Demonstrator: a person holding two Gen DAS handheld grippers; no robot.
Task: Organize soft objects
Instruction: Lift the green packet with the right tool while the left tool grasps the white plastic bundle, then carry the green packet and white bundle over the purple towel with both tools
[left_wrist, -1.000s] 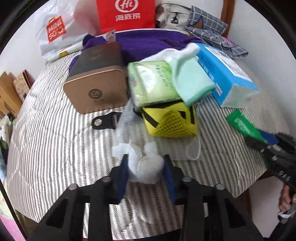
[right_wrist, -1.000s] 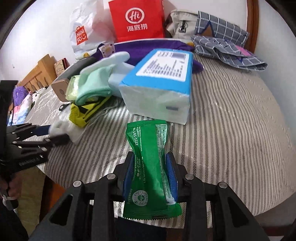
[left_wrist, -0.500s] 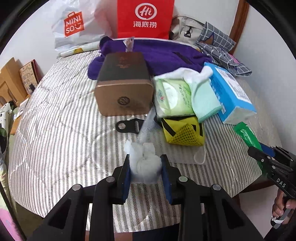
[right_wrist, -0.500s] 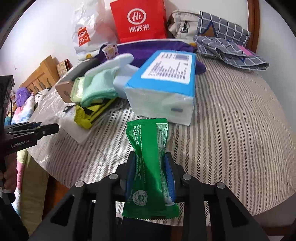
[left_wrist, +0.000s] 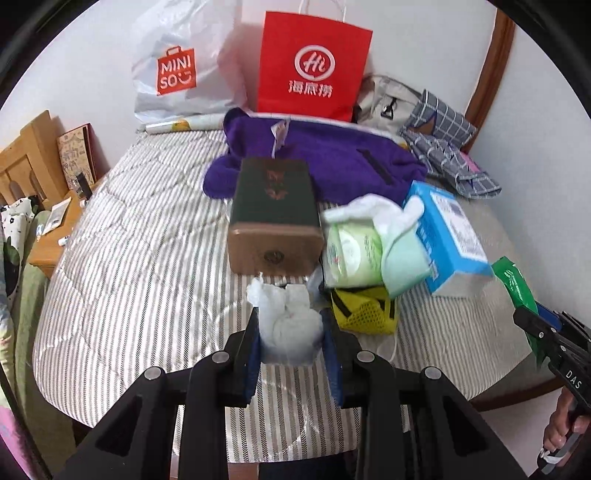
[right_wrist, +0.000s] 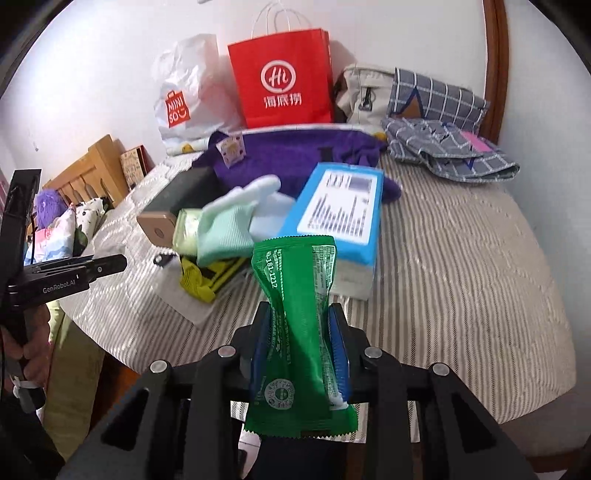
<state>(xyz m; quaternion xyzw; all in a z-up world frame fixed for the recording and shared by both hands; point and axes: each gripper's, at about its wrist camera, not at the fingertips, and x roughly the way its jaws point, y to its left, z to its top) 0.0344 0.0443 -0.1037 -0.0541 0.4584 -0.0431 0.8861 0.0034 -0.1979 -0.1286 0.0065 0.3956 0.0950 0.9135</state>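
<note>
Left gripper (left_wrist: 290, 332): jaws clamped on a white crumpled bundle (left_wrist: 286, 321), apparently soft tissue or cloth in clear film, though blur hides which. The bundle sits upright between the blue pads, its knotted top poking above the fingertips, held over the near part of the striped bedcover (left_wrist: 129, 266).

Right gripper (right_wrist: 300, 332): jaws closed on a green packet (right_wrist: 295, 321), pinched at its waist. The packet's long axis runs along the fingers; its printed top end points away towards the blue tissue pack (right_wrist: 340, 214), and its serrated bottom end hangs back below the pads.

On the bedcover, beyond both grippers: a brown-and-green tin box (left_wrist: 275, 218); just right of it a pale green wipes pack (left_wrist: 351, 254) with a mint and white sock (left_wrist: 399, 254) draped across it; a yellow mesh pouch (left_wrist: 364, 312) beneath those.

At the far side: a purple garment (left_wrist: 332, 162), a red paper bag (left_wrist: 312, 70), and a white plastic bag (left_wrist: 181, 74).
</note>
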